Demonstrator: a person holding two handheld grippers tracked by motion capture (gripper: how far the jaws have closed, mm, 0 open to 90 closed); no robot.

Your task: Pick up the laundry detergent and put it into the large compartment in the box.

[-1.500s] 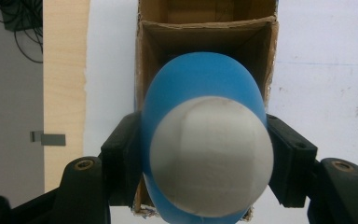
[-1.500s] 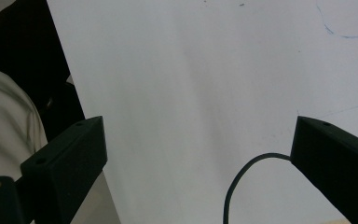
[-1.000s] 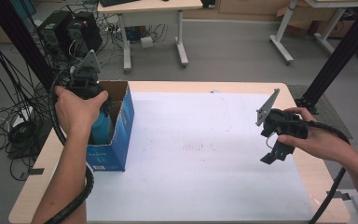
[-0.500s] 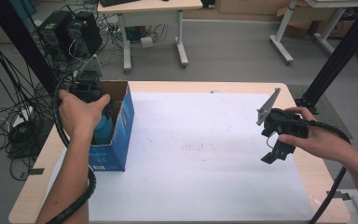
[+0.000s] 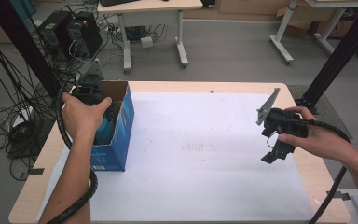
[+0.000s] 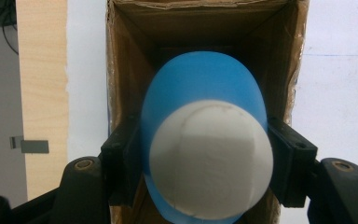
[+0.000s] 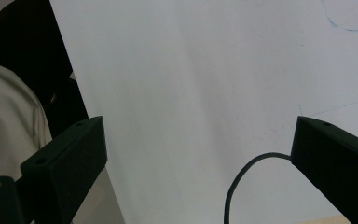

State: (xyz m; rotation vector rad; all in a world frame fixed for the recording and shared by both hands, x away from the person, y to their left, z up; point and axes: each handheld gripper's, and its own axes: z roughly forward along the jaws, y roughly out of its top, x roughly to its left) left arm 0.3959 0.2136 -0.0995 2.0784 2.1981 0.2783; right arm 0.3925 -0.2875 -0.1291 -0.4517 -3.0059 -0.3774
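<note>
Your left tool (image 6: 200,163) grips the blue bottle (image 6: 205,140) inside the box (image 5: 121,121); release remains, I judge. Your right tool (image 7: 200,158) hangs open.

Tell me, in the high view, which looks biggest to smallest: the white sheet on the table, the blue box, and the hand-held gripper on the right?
1. White sheet, by far.
2. Blue box.
3. Right hand-held gripper, partly hidden by the hand.
</note>
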